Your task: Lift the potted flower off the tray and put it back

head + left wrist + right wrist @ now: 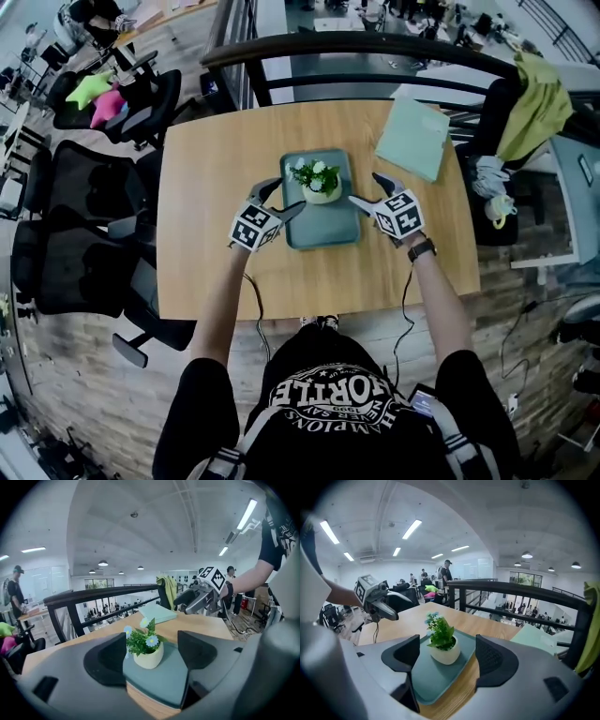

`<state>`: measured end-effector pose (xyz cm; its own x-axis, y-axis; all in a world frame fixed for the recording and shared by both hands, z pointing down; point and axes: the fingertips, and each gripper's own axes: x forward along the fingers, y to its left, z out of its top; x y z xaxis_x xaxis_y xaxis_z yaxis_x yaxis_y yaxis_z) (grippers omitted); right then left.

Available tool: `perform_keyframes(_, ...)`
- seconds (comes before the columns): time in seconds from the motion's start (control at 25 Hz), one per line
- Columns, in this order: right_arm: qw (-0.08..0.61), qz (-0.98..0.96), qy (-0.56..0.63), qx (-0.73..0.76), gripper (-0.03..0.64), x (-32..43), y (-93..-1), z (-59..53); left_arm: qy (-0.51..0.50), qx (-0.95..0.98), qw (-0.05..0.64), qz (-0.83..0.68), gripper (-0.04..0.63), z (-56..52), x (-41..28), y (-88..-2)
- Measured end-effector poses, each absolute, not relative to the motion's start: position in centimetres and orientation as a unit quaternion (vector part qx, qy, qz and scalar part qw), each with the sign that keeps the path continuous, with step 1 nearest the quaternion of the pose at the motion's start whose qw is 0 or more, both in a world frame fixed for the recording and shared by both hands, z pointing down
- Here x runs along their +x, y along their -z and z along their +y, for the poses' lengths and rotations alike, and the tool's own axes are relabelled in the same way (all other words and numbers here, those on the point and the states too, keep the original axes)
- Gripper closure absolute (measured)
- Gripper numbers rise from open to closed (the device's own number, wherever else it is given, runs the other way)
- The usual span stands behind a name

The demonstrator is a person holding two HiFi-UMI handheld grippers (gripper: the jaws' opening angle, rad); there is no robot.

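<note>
Both grippers are up on either side of the flat teal-green rectangular tray (323, 232), which lies about midway across the pale wooden surface (211, 169), nearer its far edge than its near one. The small cream pot of green leaves with pale blue and white flowers (322, 186) stands on the tray, towards the tray's far end, upright, with nothing touching it.

The left gripper (281, 199) has its jaws apart, one tip reaching over the tray's left edge. The right gripper (366, 189) mirrors it at the tray's right edge, jaws apart too. In each gripper view the pot shows in the gap between the dark pads but beyond them, clear of both. How high the tips hang over the tray I can't judge from above.

The person's hands are mostly hidden under the marker cubes; only the forearms and a dark wristwatch (421, 249) show. In the gripper views the jaws' grey bodies cover the tray's near end.

A pale green flat folder (412, 138) lies at the surface's far right corner, and in the left gripper view the right gripper covers part of it. A dark railing (375, 45) runs behind the far edge.
</note>
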<state>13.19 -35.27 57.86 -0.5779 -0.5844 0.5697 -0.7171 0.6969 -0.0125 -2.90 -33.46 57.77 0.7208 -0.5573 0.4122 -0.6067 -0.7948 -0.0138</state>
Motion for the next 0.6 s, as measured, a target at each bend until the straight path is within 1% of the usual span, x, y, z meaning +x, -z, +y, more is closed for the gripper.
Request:
perform_keyframes(0.24,0.229,-0.875,-0.150,0.400,0.245,13.4,-54.7,-33.1,-0.184,0.920,0.068,-0.340,0.255,-31.4,-2.5,-54.8)
perform_keyframes(0.6,0.198,-0.866,-0.148,0.434,0.327,12.5,-51.6,-30.3,-0.162,0.908,0.066,-0.380,0.282,-28.8,-2.8,-50.7)
